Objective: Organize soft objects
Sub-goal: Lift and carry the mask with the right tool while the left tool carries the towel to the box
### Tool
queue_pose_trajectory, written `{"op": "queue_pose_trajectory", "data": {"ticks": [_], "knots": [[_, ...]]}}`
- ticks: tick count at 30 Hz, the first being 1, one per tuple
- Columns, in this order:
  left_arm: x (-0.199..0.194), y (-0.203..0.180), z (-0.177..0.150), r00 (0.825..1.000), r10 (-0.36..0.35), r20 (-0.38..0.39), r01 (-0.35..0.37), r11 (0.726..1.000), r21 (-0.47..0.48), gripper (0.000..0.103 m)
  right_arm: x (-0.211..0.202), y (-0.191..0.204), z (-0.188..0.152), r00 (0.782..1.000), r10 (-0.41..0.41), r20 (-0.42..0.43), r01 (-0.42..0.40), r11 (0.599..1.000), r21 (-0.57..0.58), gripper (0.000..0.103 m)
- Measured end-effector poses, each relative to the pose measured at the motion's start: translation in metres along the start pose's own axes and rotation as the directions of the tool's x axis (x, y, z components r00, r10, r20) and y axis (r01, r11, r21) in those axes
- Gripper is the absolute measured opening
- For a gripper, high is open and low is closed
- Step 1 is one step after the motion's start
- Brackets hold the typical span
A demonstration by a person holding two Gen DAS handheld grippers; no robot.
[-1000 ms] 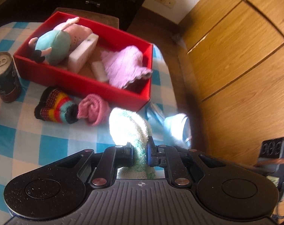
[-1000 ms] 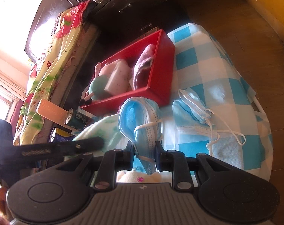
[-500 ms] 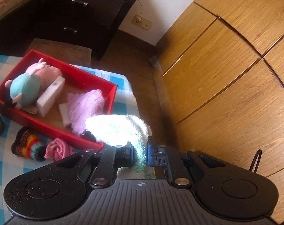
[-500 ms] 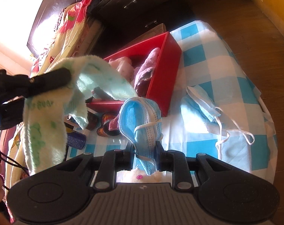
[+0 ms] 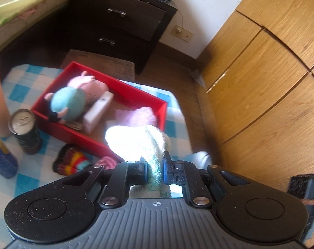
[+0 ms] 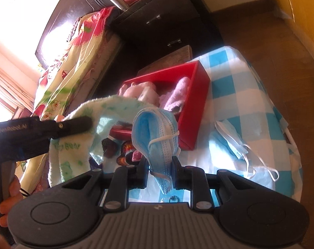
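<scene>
My left gripper is shut on a pale green towel, which hangs lifted above the checked table near the red box. In the right wrist view the same green towel droops from the left gripper. My right gripper is shut on a blue face mask, held up over the table. The red box holds a pink and teal plush toy, a white block and a lilac cloth.
A striped knit piece and a pink roll lie in front of the box. A drink can stands at the left. More blue masks lie on the checked cloth. A dark drawer unit and wooden cupboards surround the table.
Both grippers have risen from the table, each carrying its item. The green towel now hangs in the air, and the red box sits lower and farther off in both views.
</scene>
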State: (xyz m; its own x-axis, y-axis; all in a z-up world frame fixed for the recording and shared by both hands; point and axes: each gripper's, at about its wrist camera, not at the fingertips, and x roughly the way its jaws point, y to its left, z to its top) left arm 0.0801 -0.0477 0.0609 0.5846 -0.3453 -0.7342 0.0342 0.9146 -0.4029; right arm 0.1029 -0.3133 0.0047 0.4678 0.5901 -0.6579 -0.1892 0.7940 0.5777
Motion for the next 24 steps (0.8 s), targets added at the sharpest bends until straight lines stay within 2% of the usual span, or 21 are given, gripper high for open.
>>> {"op": "queue_pose_trajectory", "data": {"ticks": [5,10,14,24], "knots": [[-0.005,0.015,-0.006,0.997,0.081,-0.009,-0.081,0.996,0.032,0.01,-0.004,0.035,0.012,0.998,-0.067,0.005,0.067,0.991,-0.114,0.001],[-0.009,0.023,-0.012,0.987,0.158,-0.006,-0.157,0.985,0.073,0.011,0.001,0.078,0.016,0.989,-0.146,-0.004,0.14,0.956,-0.257,0.001],[-0.013,0.029,-0.017,0.984,0.176,-0.006,-0.175,0.981,0.083,0.011,0.004,0.109,0.012,0.983,-0.186,-0.001,0.174,0.918,-0.356,0.001],[-0.028,0.022,-0.016,0.959,0.279,0.05,-0.283,0.946,0.157,0.011,0.003,0.148,0.012,0.97,-0.235,0.052,0.234,0.866,-0.441,0.001]]}}
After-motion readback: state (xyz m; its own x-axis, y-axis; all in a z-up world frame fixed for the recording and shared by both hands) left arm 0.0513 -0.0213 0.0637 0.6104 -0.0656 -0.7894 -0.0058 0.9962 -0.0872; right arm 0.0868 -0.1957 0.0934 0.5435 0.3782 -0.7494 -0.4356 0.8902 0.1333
